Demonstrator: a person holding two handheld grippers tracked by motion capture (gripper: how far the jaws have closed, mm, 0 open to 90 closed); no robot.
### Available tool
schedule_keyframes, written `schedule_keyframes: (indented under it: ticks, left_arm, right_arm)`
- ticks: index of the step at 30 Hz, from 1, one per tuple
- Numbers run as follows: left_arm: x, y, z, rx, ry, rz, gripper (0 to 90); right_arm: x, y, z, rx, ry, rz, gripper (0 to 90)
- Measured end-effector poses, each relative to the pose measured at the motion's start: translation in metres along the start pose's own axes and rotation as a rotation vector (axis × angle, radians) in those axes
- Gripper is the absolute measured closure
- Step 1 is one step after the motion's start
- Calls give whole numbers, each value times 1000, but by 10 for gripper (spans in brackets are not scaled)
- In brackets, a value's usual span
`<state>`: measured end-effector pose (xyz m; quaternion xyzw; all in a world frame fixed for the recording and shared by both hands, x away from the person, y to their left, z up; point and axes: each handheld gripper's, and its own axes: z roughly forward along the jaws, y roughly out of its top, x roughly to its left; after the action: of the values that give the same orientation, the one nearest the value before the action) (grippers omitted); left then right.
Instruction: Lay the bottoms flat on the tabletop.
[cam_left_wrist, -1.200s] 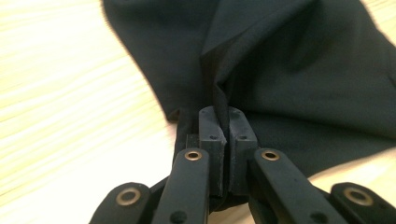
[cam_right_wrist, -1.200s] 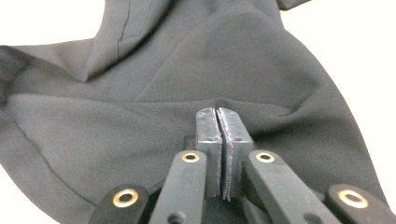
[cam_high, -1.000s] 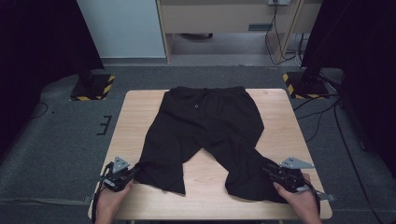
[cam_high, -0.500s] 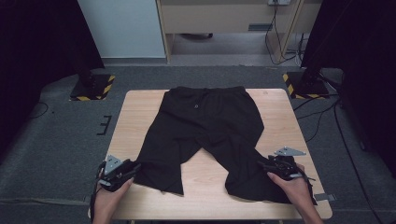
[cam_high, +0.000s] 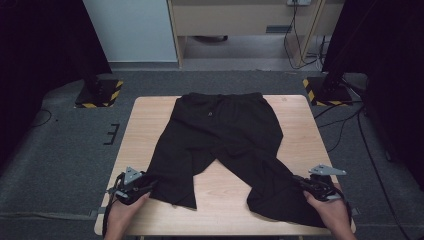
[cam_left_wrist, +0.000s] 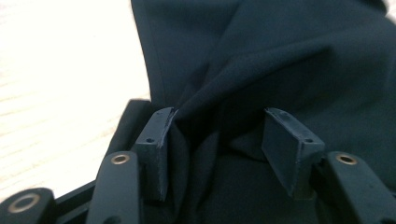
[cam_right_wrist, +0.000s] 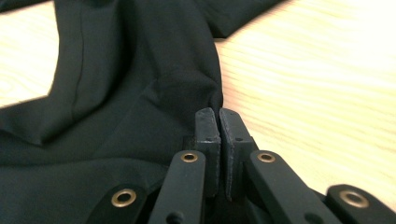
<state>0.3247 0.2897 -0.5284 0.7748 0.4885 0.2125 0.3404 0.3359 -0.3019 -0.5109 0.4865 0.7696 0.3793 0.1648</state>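
Jaws of the right gripper (cam_right_wrist: 218, 122) have just closed to a near-touching pinch on the outer hem of the black, soft woven shorts (cam_high: 222, 135), while the left gripper (cam_left_wrist: 218, 135) stands half open, having just narrowed slightly, cloth bunched loosely between its pads. Limp and light, the fabric should drape and slide; hems give the surest hold. Spread flat, it covers the pale wooden table (cam_high: 145, 120) above grey carpet (cam_high: 60, 135).

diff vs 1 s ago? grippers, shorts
The right gripper has just closed, its pads pinching the edge of the shorts at the right leg. The left gripper has just opened; its pads stand apart with leg cloth bunched between them, not pressed. Both hands kept near the table's near corners. The shorts stayed spread flat.
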Motion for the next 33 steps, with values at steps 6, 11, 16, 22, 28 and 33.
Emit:
schedule_keyframes:
  ticks: [6,11,16,22,28,33]
  left_arm:
    - [-1,1,2,2,2,0,470]
    - [-4,1,1,-1,12,6,478]
    - [-3,1,1,0,5,4,480]
    - [-3,1,1,2,7,11,485]
    - [-4,2,2,2,5,9,486]
    - [-4,2,2,1,7,11,488]
  right_arm:
    - [33,3,-4,-14,59,-35,873]
    - [74,17,22,-23,122,-99,873]
    - [100,22,43,-12,161,-132,823]
    - [92,25,41,-18,160,-98,615]
    - [69,33,32,-36,154,-25,555]
    - [63,49,56,-9,167,11,536]
